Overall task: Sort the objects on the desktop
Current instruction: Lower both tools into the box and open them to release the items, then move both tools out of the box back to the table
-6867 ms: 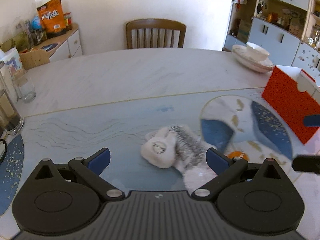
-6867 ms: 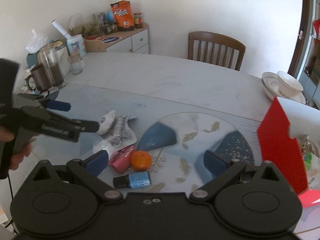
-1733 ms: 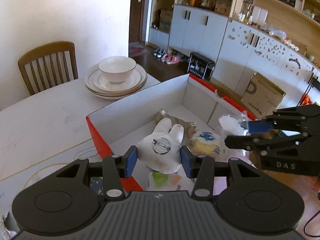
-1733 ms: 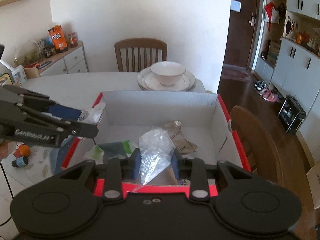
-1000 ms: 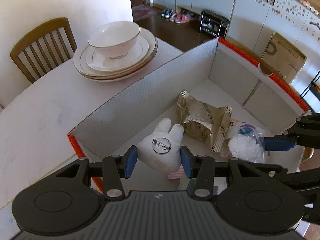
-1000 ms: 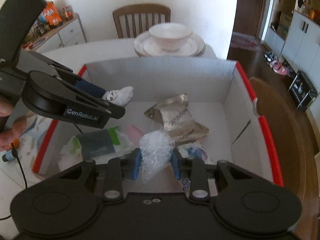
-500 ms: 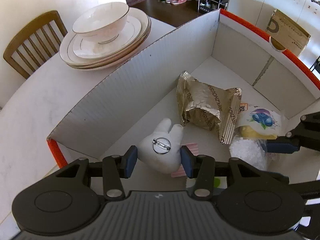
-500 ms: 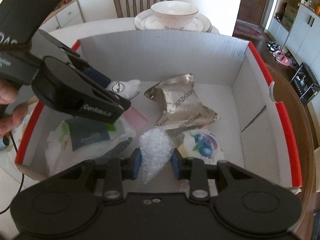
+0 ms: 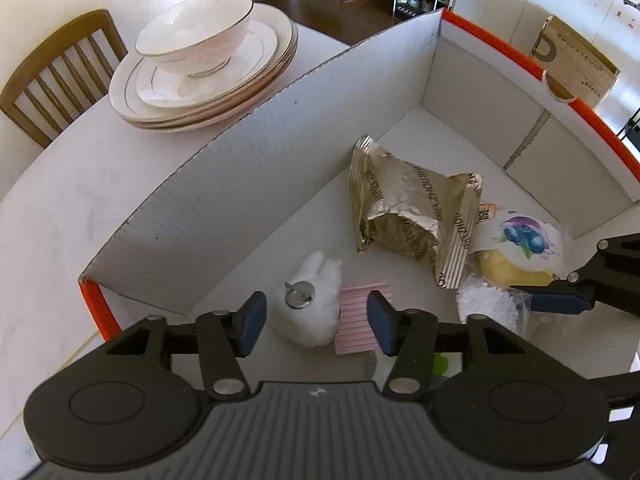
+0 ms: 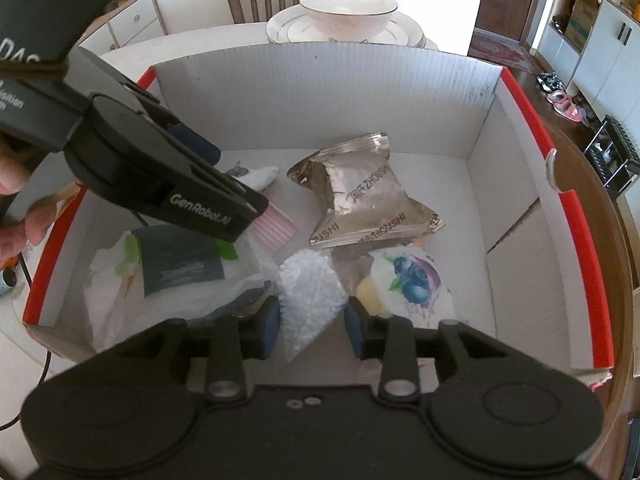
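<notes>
- Left wrist view: the left gripper (image 9: 312, 322) hangs over the near end of the box (image 9: 248, 184), which sits on the bench (image 9: 60, 216).
- Its jaws are opening. The white plush toy (image 9: 310, 308) lies between them on the box floor, and the blue pads no longer touch it.
- A pink ridged pad (image 9: 360, 320) lies just right of the toy, touching it.
- Farther in lies a crinkly gold snack bag (image 9: 404, 216). Right of it is a packet with a blueberry picture (image 9: 520, 240).
- The right gripper (image 9: 560, 300) reaches in from the right, with a small clear bag of white bits (image 9: 486, 306) at its tips.
- A bowl on plates (image 9: 200, 64) stands on the bench beyond the box.
- Right wrist view: the right gripper (image 10: 312, 320) has the clear bag (image 10: 308, 284) between its jaws. The jaws are just starting to open, and the pads seem to be letting go. The bag looks to be resting on the things in the box.
- The left gripper (image 10: 240, 200) is on the left, held by a hand (image 10: 16, 204). A white packet with a dark label (image 10: 176, 264) lies under it.
- The step now looks like dropping both things into the box.
- Next, I think both jaws should spread wide, then lift straight up and clear the box walls without snagging the clear bag. Then they can go back to the bench for more things.
</notes>
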`<state>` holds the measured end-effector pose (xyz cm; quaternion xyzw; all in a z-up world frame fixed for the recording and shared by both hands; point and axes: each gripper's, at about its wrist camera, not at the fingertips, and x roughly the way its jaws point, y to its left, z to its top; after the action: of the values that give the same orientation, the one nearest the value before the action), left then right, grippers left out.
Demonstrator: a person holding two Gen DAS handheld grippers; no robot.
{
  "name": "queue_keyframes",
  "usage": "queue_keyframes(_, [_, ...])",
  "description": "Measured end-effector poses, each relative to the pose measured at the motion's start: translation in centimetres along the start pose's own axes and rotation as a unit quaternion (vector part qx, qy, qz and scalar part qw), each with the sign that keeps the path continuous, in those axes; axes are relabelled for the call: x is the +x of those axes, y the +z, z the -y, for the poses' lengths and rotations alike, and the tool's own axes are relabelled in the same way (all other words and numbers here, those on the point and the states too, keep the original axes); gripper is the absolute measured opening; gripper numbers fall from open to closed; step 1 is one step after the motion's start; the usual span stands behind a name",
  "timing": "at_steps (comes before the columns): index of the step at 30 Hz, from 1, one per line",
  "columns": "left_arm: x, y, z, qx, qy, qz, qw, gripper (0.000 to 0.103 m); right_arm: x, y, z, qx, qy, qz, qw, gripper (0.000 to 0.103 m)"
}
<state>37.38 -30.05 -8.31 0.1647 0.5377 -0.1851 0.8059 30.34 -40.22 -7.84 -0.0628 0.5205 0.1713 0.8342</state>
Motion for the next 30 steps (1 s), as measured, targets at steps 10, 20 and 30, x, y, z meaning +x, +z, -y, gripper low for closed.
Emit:
queue_keyframes(10, [-2.5,-0.7,0.2,-0.004,-0.018,0.034,0.9992,0.065,-2.5,-0.4,0.7,0.005,0.000,0.025,1.000,0.052])
queue_keyframes(20, [-6.7,-2.4,-0.2,-0.030,-0.032,0.088,0.9952,0.065,-6.2,-0.9,0.9,0.014,0.008,0.070,0.997,0.066])
queue_keyframes(30, [-11.7,-5.2,-0.5,-0.062,-0.057,0.149,0.9852,0.068,-9.1,-1.5,0.2,0.019,0.018,0.107,0.994,0.075])
